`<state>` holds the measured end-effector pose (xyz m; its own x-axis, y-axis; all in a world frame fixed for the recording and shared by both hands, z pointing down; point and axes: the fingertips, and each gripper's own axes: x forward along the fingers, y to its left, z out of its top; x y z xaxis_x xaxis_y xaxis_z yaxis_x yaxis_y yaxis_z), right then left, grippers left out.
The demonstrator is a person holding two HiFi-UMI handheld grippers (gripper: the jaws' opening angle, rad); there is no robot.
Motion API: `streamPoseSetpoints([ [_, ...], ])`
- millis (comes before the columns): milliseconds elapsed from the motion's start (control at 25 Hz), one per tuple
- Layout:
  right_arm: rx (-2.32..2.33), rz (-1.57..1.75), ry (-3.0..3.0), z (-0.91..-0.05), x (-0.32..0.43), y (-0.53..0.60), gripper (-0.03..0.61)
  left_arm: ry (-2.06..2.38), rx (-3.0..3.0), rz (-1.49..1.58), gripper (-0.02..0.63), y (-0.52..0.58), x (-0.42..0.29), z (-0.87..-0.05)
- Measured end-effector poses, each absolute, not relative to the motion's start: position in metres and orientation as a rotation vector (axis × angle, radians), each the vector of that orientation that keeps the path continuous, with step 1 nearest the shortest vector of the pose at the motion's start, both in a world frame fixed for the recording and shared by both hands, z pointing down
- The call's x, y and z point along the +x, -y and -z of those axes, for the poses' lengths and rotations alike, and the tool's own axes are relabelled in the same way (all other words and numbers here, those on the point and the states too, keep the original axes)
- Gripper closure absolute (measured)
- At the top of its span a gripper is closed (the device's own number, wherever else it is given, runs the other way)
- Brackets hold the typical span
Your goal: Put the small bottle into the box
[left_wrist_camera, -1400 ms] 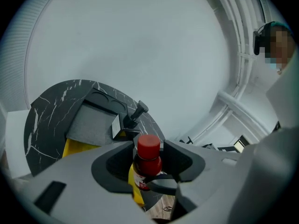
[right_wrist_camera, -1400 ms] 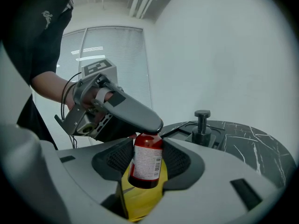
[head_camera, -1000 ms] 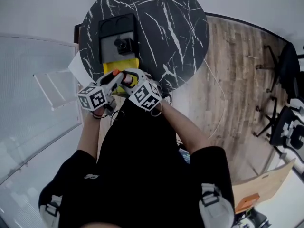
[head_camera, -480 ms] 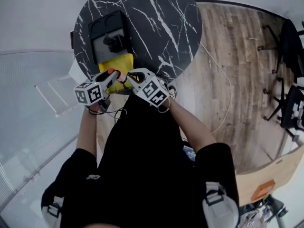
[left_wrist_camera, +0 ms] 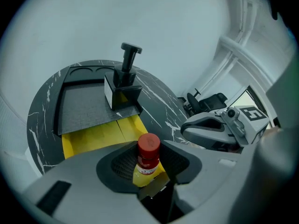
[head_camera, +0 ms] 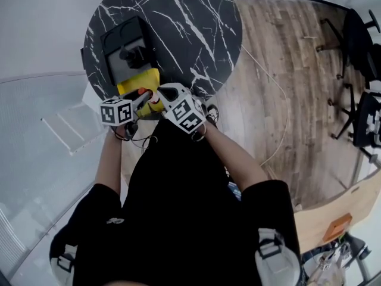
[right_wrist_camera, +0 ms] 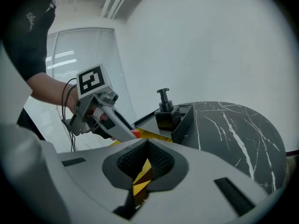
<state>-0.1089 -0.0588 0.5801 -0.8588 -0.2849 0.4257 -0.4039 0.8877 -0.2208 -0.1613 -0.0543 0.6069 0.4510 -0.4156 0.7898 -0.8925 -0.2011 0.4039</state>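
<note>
While the right gripper's [right_wrist_camera: 140,169] jaws sit pressed together, the left gripper [left_wrist_camera: 149,174] pinches a small yellow, red-capped bottle [left_wrist_camera: 149,149].

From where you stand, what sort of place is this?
Probably an office or meeting area. There is a round black marble-patterned table, a wood-plank floor, and black office chairs off to one side.
</note>
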Motion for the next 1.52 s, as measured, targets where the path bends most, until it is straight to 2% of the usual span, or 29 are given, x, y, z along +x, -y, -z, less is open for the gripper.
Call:
streamPoseSetpoints([
  [480,0.616,-0.501,2.636,-0.586,-0.096,0.068,0.581,1.02,1.793,-0.706,0.474,0.057,-0.154,-0.627],
  [1520,0.757,-0.582,2.624,-0.586,-0.086,0.073,0.581,1.069,1.741,-0.522,0.474,0.081,-0.144,-0.639],
])
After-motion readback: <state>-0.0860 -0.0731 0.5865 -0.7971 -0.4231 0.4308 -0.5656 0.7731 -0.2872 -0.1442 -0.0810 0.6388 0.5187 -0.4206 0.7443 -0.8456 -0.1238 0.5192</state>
